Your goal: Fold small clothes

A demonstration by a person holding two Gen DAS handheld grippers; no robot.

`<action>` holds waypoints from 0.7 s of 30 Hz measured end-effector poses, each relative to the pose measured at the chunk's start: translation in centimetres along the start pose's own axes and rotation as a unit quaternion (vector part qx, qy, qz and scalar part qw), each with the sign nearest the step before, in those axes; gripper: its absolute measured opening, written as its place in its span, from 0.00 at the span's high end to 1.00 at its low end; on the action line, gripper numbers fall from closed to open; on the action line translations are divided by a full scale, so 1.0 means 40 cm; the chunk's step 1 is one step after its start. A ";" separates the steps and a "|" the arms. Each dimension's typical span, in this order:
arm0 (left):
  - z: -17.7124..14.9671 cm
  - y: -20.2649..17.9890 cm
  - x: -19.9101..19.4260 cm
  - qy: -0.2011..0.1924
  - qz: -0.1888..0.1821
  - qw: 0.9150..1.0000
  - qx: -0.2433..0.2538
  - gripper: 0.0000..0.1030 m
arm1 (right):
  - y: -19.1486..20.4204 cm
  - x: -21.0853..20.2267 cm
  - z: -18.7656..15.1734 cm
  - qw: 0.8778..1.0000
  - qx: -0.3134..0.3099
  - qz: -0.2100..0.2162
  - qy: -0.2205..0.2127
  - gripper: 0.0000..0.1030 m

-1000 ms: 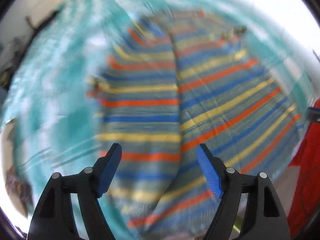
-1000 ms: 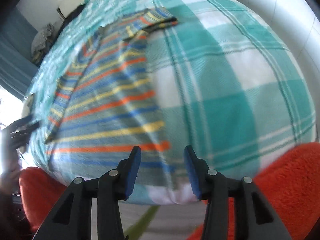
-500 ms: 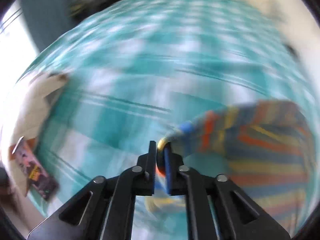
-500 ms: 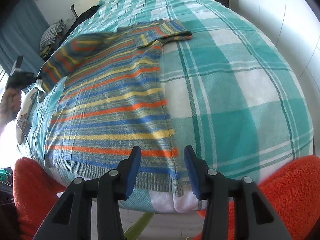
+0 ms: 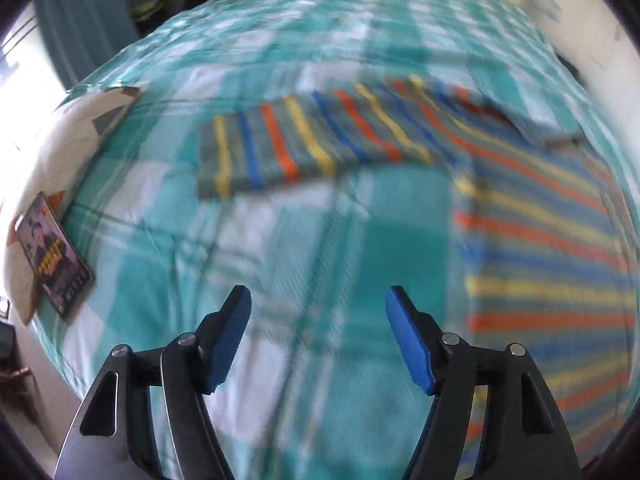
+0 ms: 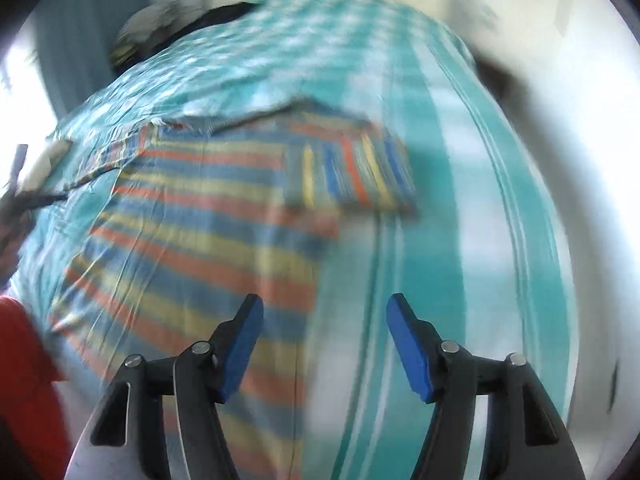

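Observation:
A small striped sweater, blue-grey with orange, yellow and blue bands, lies flat on a teal and white plaid bedspread [image 5: 280,240]. In the left wrist view its body [image 5: 552,248] is at the right and one sleeve [image 5: 296,148] stretches out to the left. My left gripper [image 5: 318,304] is open and empty above bare bedspread, short of the sleeve. In the right wrist view the sweater body [image 6: 200,236] is at centre left and the other sleeve [image 6: 352,172] lies at its upper right. My right gripper [image 6: 324,312] is open and empty over the sweater's right edge.
A book or magazine [image 5: 52,256] lies at the bed's left edge beside a pale pillow [image 5: 68,140]. A pile of clothes [image 6: 160,28] sits at the bed's far end. Red fabric [image 6: 28,380] shows at lower left. A white wall [image 6: 580,120] runs along the right.
My left gripper was shut on the sleeve end half a second ago; now it is open and the sleeve lies spread out flat. My right gripper has opened wider and moved forward over the sweater.

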State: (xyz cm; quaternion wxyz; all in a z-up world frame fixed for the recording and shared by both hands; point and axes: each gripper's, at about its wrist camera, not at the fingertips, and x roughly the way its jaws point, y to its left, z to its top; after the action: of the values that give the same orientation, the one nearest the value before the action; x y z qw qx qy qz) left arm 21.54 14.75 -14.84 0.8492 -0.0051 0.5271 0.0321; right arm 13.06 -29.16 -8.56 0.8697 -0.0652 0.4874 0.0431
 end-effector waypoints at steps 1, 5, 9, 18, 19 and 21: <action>-0.038 -0.015 -0.003 0.003 -0.006 1.000 0.004 0.30 | 0.012 0.031 0.034 1.000 -0.014 0.006 -0.001 0.33; -0.139 -0.032 0.012 0.009 -0.015 1.000 0.004 0.30 | 0.083 0.233 0.168 0.998 -0.049 0.025 0.019 0.33; -0.177 -0.014 -0.001 -0.001 -0.013 1.000 0.003 0.29 | 0.059 0.362 0.202 0.997 -0.037 0.012 0.067 0.97; -0.165 0.032 0.011 -0.003 -0.059 0.997 -0.055 0.29 | -0.501 0.084 0.053 0.970 0.223 -0.096 0.018 0.97; -0.165 0.027 0.012 -0.004 -0.056 0.997 -0.054 0.29 | -0.526 0.088 0.034 0.966 0.232 -0.107 0.029 0.97; -0.164 0.018 0.013 -0.004 -0.049 0.998 -0.048 0.28 | -0.568 0.114 -0.021 0.958 0.257 -0.111 0.057 0.97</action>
State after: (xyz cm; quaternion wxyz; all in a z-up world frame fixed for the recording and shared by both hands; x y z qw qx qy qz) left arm 15.86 15.23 -18.20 0.8507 -0.0716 0.5206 0.0156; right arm 17.87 -51.67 -11.28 0.8272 0.1043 0.5207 -0.1838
